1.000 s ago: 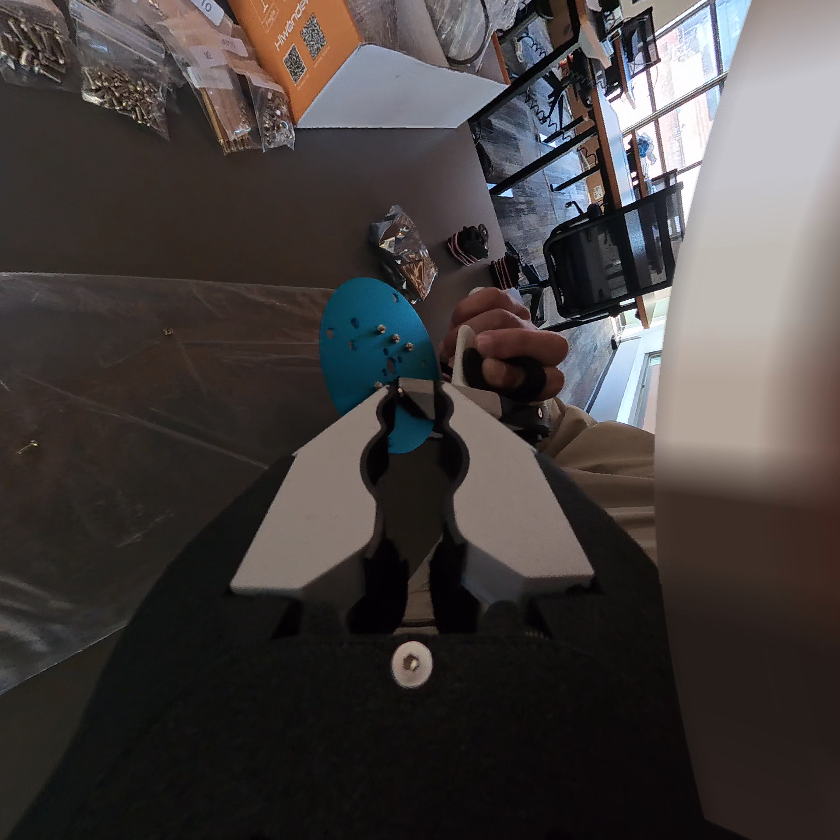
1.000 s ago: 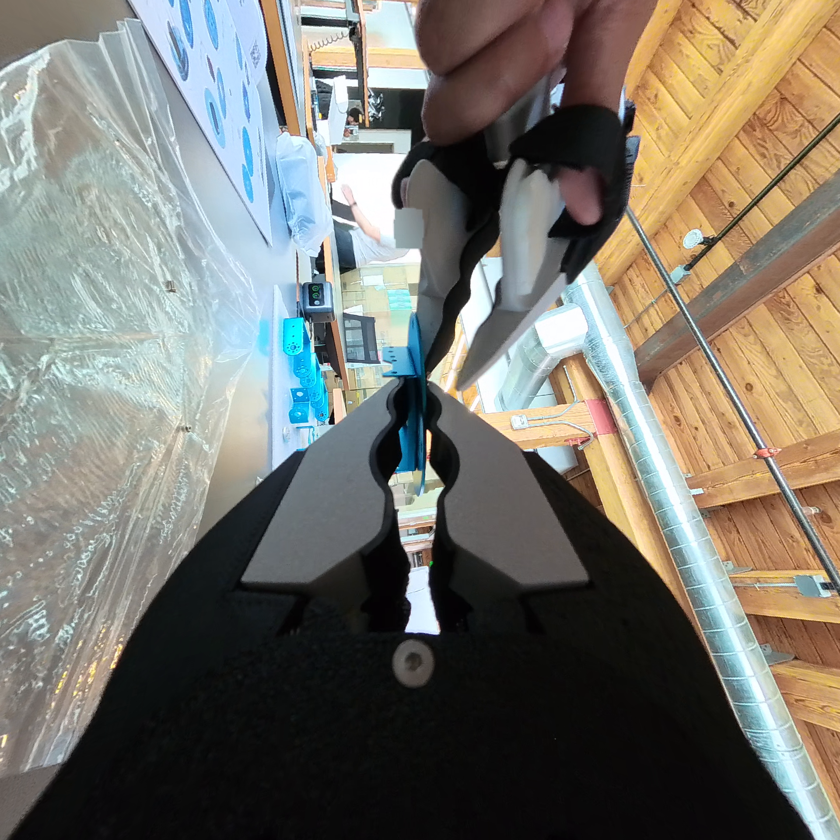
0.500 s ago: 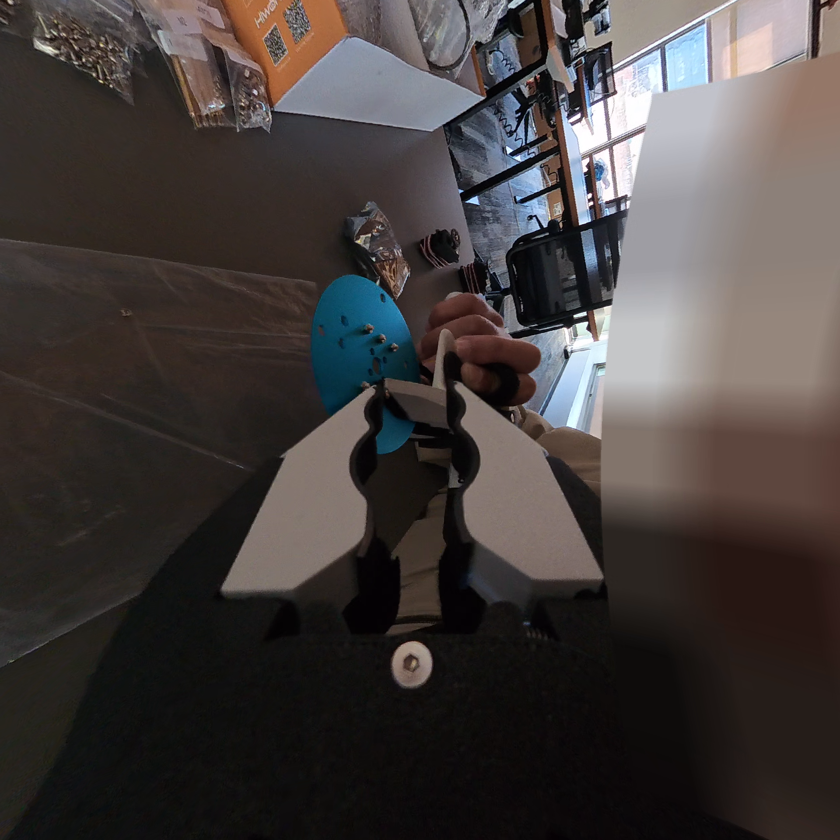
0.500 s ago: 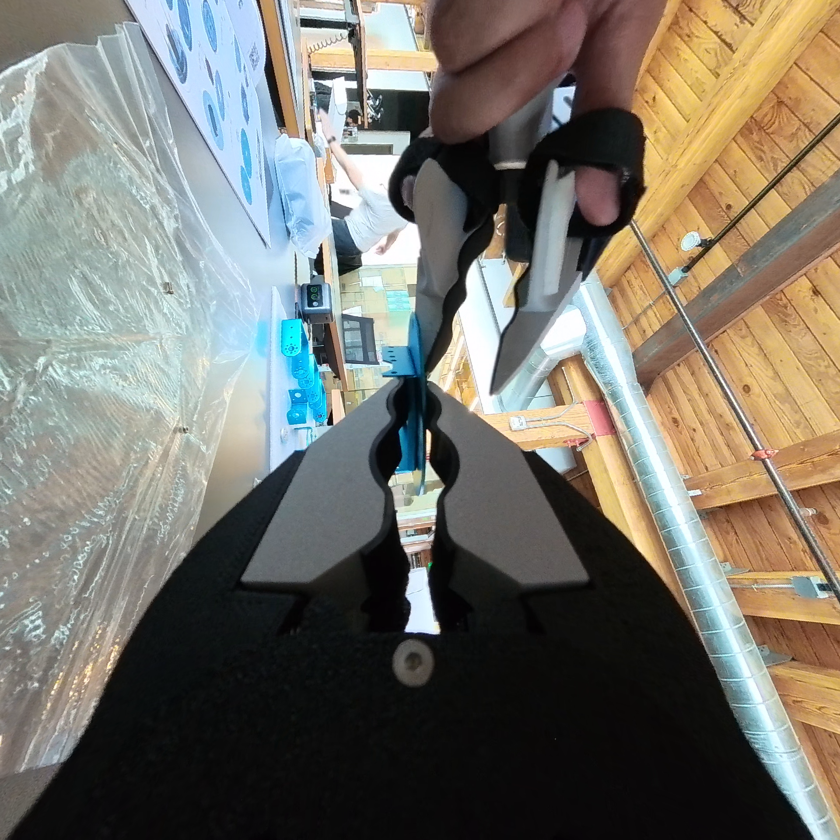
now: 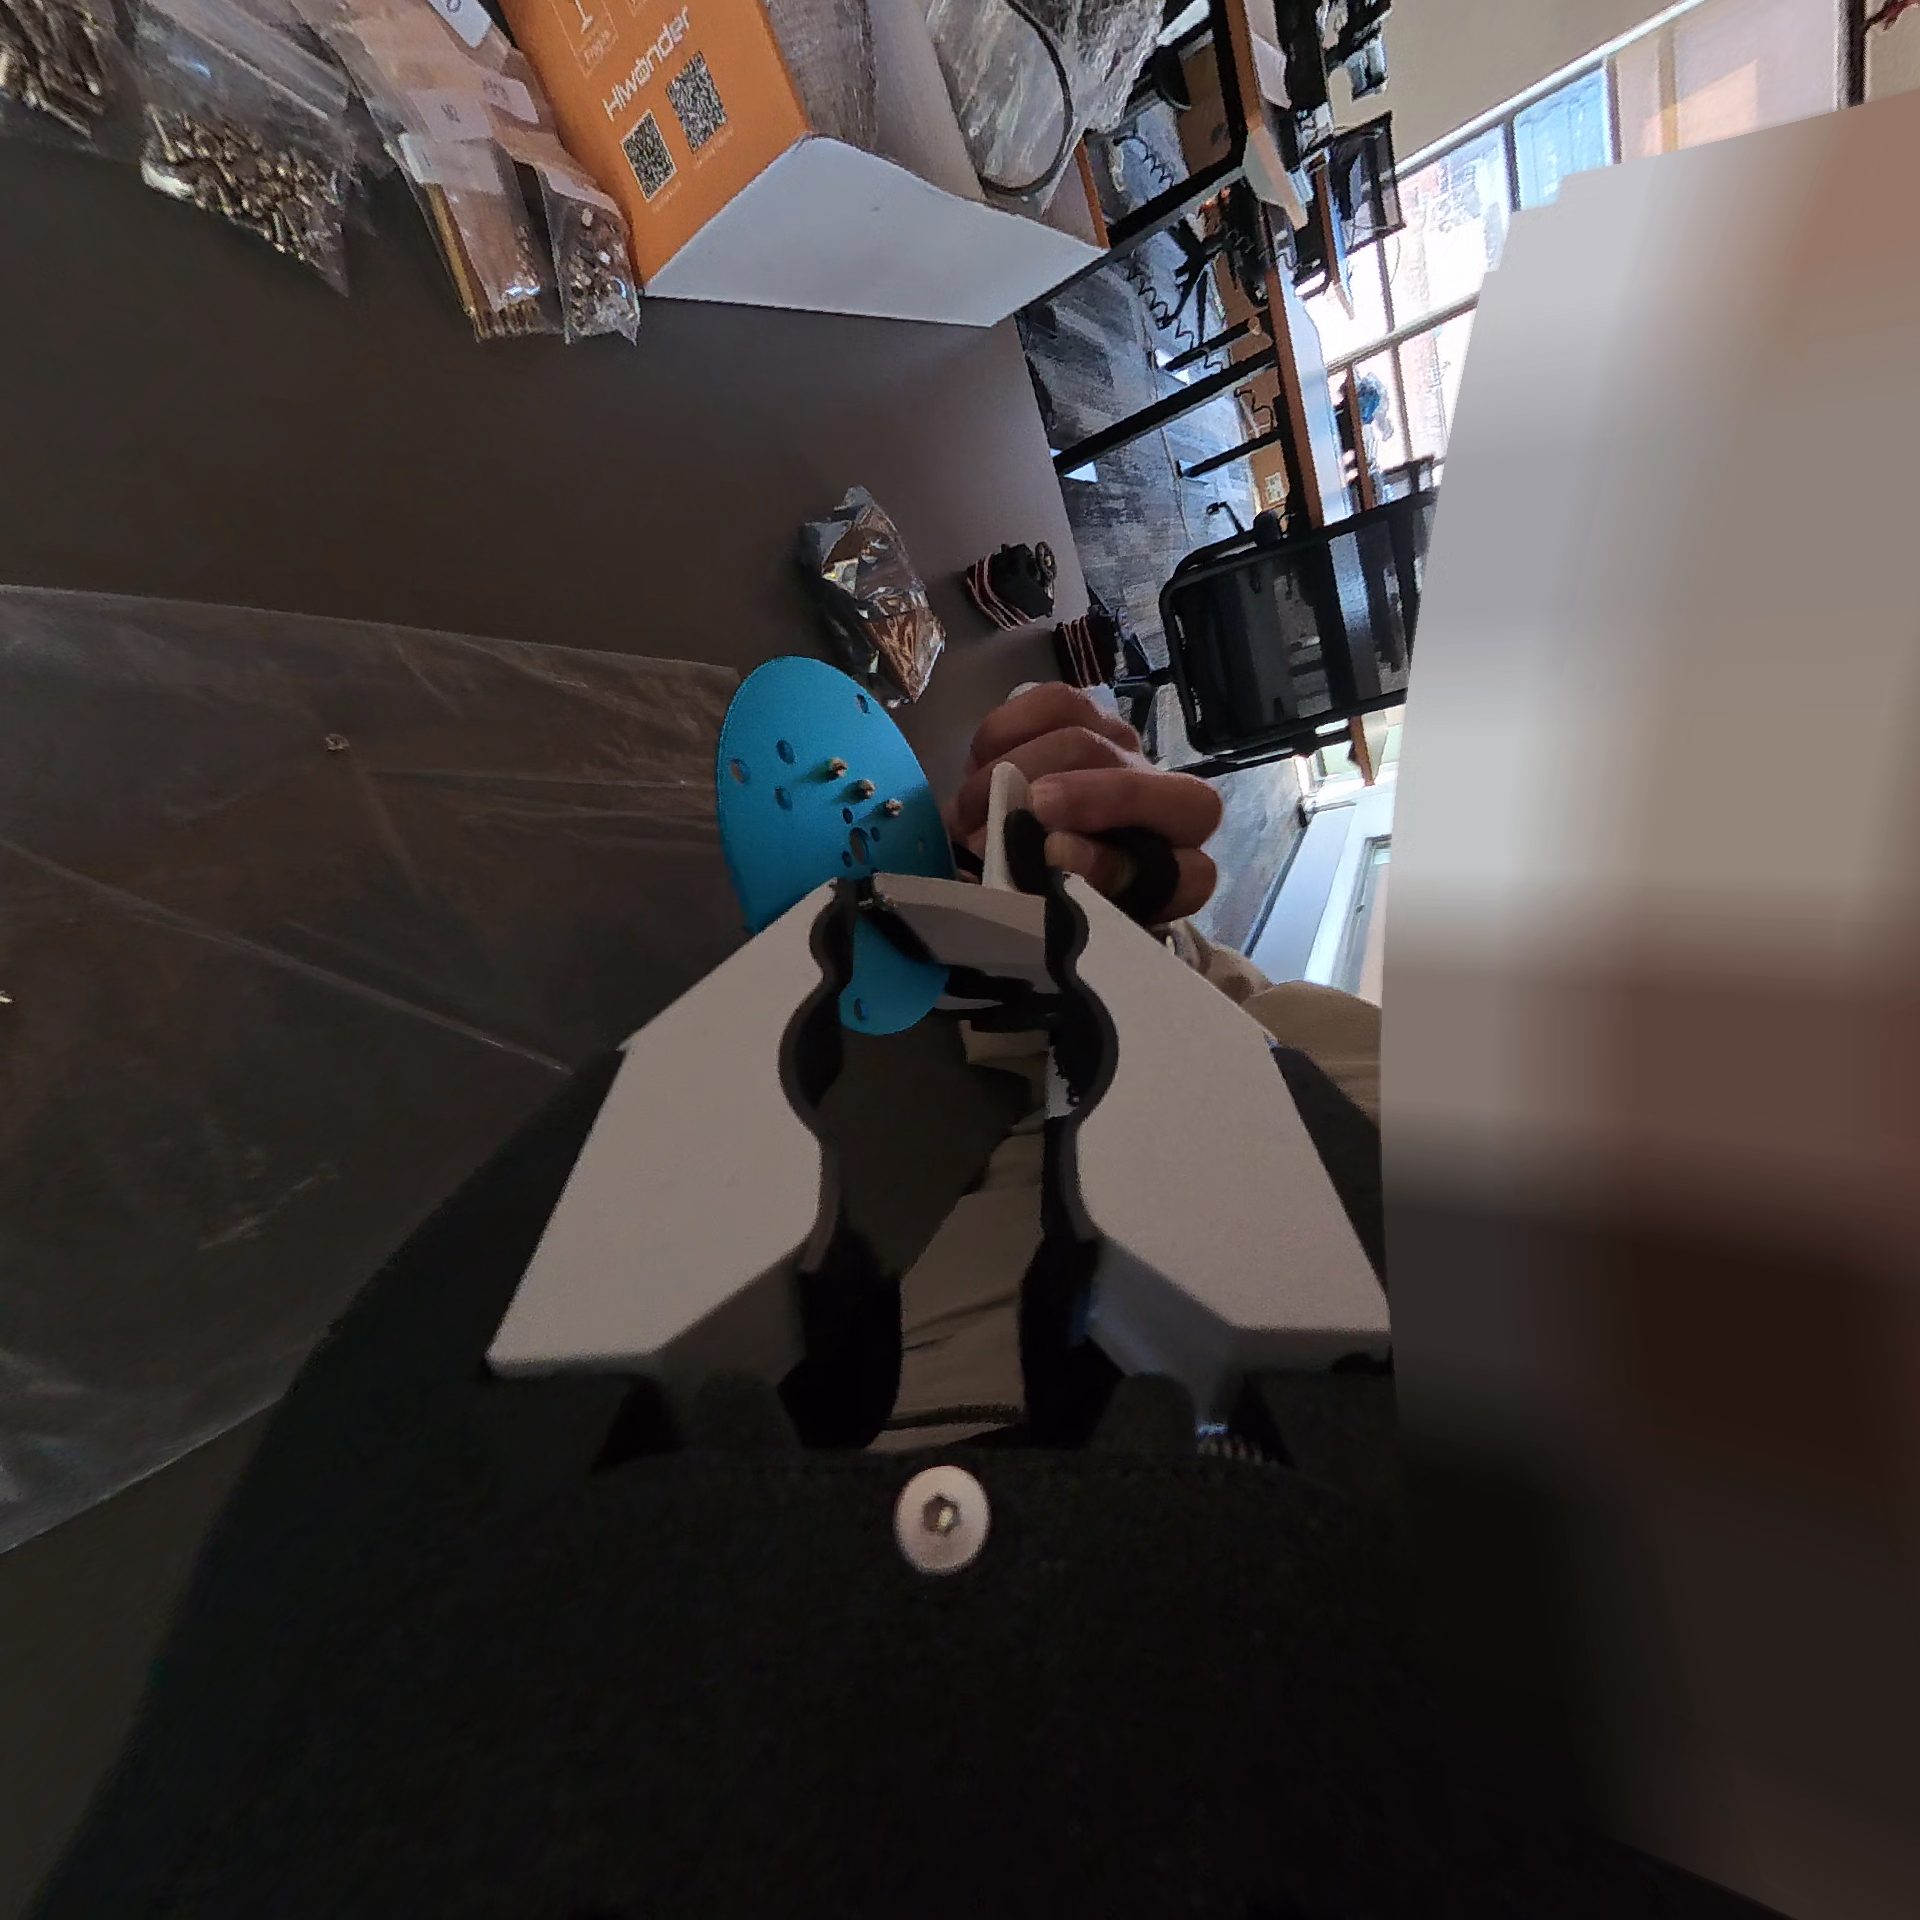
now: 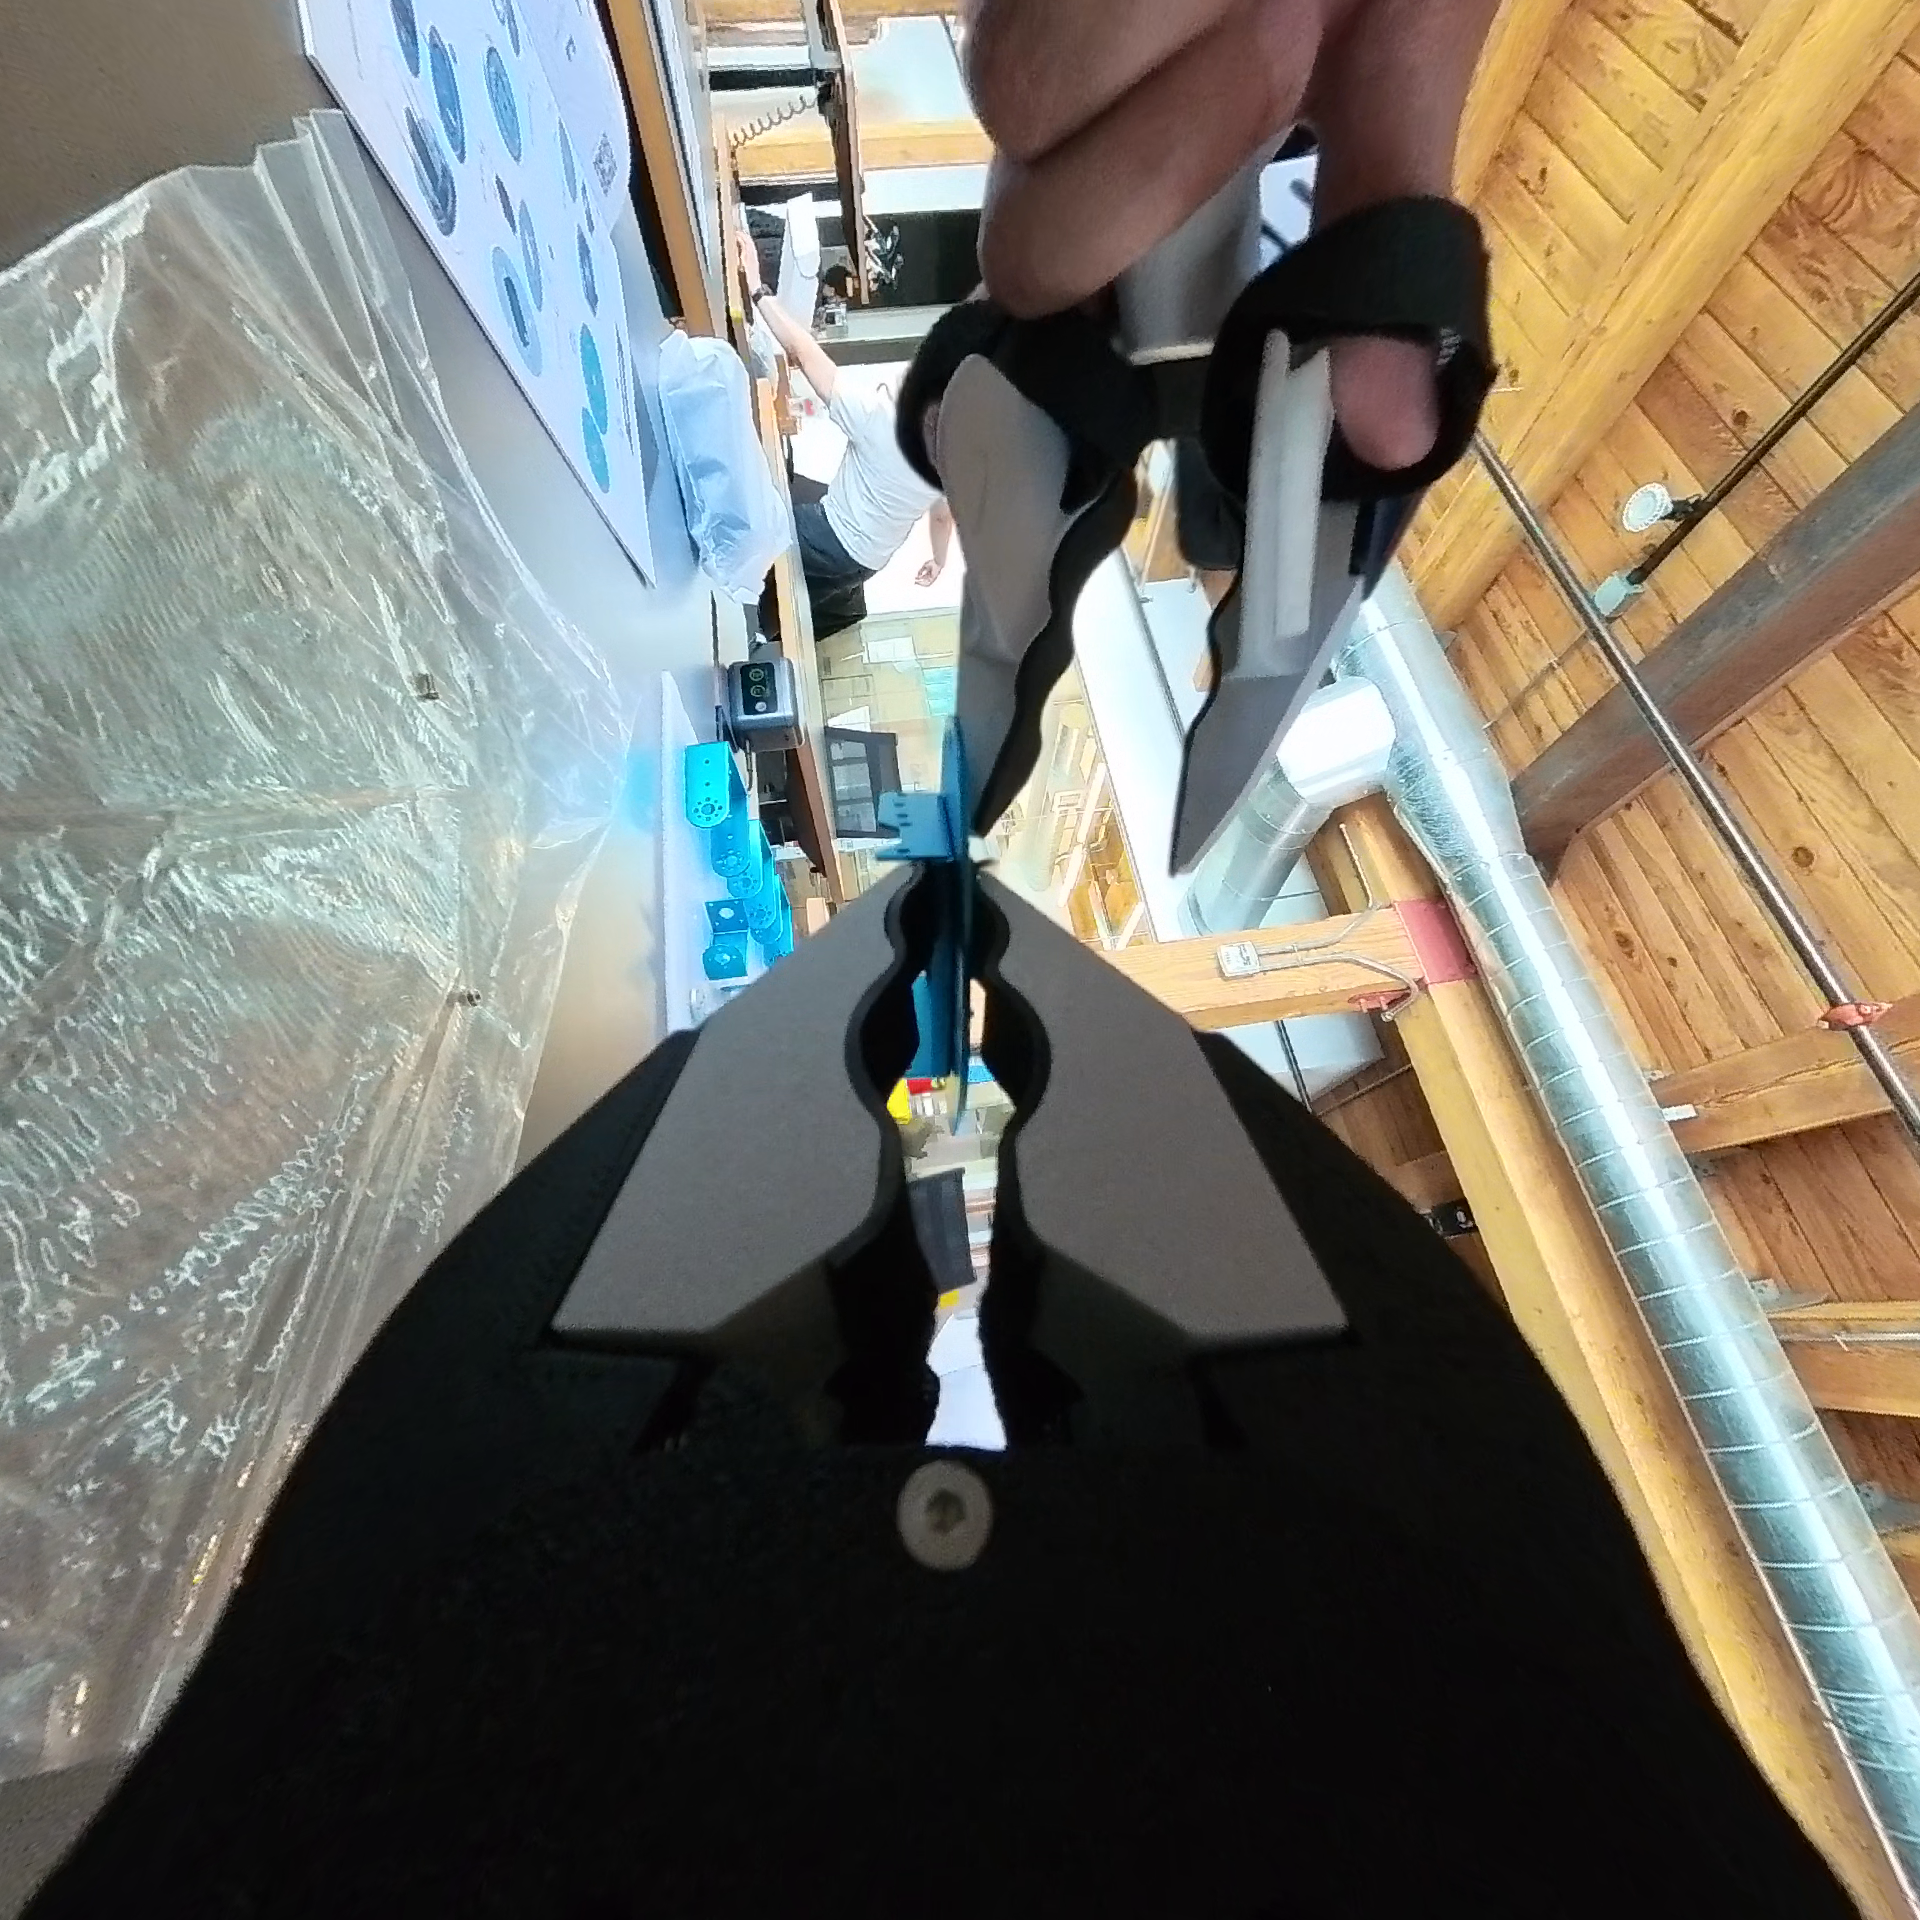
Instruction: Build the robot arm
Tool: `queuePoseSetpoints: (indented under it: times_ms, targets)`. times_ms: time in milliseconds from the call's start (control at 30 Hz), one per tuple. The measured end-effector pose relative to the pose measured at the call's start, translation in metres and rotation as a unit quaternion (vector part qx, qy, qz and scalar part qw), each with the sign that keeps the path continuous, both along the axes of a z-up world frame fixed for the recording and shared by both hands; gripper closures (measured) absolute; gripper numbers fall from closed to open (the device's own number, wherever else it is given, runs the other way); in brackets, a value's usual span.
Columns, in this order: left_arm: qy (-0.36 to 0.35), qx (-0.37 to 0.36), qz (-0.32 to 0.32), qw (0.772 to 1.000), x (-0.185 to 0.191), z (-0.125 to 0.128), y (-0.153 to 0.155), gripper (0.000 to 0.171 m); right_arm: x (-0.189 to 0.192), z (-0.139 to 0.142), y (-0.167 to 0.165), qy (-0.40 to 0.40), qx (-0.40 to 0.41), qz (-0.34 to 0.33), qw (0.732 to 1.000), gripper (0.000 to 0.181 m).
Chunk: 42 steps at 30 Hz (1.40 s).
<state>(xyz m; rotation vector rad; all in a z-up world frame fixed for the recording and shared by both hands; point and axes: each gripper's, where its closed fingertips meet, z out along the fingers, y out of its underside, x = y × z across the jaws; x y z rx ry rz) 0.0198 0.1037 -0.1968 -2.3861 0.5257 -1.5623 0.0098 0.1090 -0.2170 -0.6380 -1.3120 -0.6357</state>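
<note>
A round blue metal plate [image 5: 821, 821] with holes and three small screws stands on edge above the table. My right gripper [image 6: 951, 883] is shut on it; the plate shows edge-on [image 6: 940, 997] between the jaws, with a small blue bracket [image 6: 914, 821] on its left face. My left gripper [image 5: 956, 899] is open, its jaws wide apart around the plate's lower edge and the right gripper's fingers [image 5: 966, 920]. In the right wrist view the left gripper [image 6: 1081, 842] comes from above in a hand, one fingertip [image 6: 987, 800] at the plate's right face.
A clear plastic sheet [image 5: 312, 935] covers the dark table. Bags of screws [image 5: 239, 177], an orange box [image 5: 665, 114], a foil bag [image 5: 878, 623] and servos [image 5: 1013, 587] lie beyond. Blue brackets [image 6: 727, 862] and a printed sheet [image 6: 520, 208] show in the right wrist view. Less than 4 cm separates the two grippers' tips.
My left gripper has opened from nearly shut to wide apart beside the plate. My right gripper has kept its hold on the plate.
</note>
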Motion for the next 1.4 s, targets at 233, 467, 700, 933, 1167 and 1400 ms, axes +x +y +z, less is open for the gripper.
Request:
queuePoseSetpoints:
  times_ms: [233, 467, 700, 933, 1167, 1400]
  targets:
    - [0.063, 0.193, -0.086, 0.975, -0.008, -0.010, 0.001, 0.148, 0.001, -0.001, 0.001, -0.001, -0.004, -0.001, 1.000, 0.180]
    - [0.102, 0.345, -0.092, 0.929, -0.010, -0.012, 0.009, 0.157, 0.000, -0.006, 0.004, -0.003, -0.015, -0.003, 1.000, 0.180]
    - [0.067, 0.350, -0.009, 0.934, -0.030, -0.017, 0.024, 0.154, 0.001, -0.010, 0.006, 0.008, -0.047, 0.002, 0.999, 0.180]
    - [-0.102, 0.210, -0.002, 0.972, -0.058, -0.015, 0.029, 0.155, 0.009, -0.014, 0.014, 0.094, -0.152, 0.055, 0.982, 0.179]
    - [-0.005, 0.377, -0.115, 0.919, -0.050, -0.041, 0.029, 0.155, 0.032, -0.005, 0.033, 0.210, -0.317, 0.090, 0.920, 0.179]
    - [-0.058, 0.518, -0.188, 0.833, -0.024, -0.014, 0.040, 0.156, 0.030, -0.009, 0.032, 0.230, -0.430, 0.128, 0.863, 0.178]
